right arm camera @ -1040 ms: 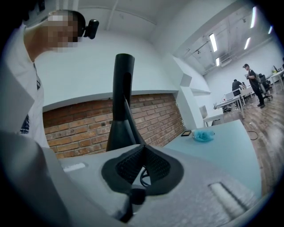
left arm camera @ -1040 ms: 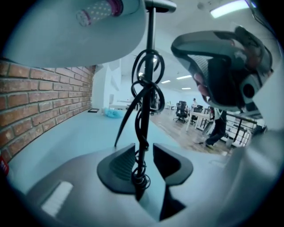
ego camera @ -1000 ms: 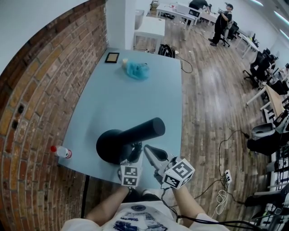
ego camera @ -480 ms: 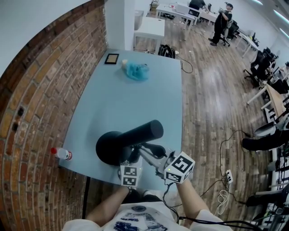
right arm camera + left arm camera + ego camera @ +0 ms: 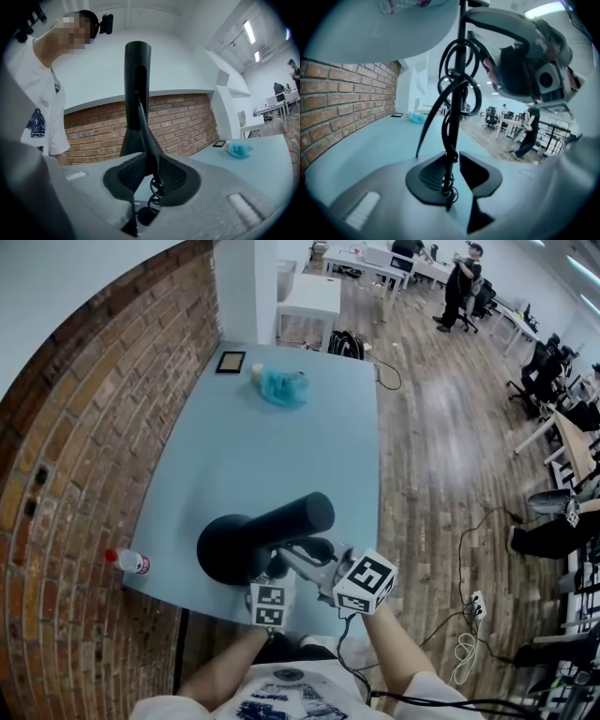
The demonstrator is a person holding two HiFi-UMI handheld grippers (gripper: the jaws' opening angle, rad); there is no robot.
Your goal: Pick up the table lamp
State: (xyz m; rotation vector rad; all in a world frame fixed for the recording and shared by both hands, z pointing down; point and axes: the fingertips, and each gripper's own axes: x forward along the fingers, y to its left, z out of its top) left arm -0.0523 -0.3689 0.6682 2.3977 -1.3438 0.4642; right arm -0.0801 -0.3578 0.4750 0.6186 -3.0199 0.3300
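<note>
A black table lamp (image 5: 230, 547) with a round base and a tube-shaped head (image 5: 292, 517) stands at the near edge of the light blue table (image 5: 281, 456). In the left gripper view, its thin stem (image 5: 460, 42) and coiled cable (image 5: 457, 91) run up between the jaws. My left gripper (image 5: 454, 164) is closing on them; the stem lies against the left pad and a gap shows at the right pad. From the other side, my right gripper (image 5: 149, 164) is shut on the stem below the head (image 5: 137, 84). The head view shows both grippers, left (image 5: 272, 568) and right (image 5: 306, 554), at the lamp.
A water bottle (image 5: 127, 560) with a red cap lies at the table's near left corner by the brick wall (image 5: 66, 484). A crumpled blue bag (image 5: 282, 386) and a small dark frame (image 5: 230, 362) sit at the far end. Cables (image 5: 469, 615) trail on the wooden floor at the right.
My right gripper has swung left from beside the lamp onto its stem and narrowed its jaws. The left gripper has stayed in place at the base.
</note>
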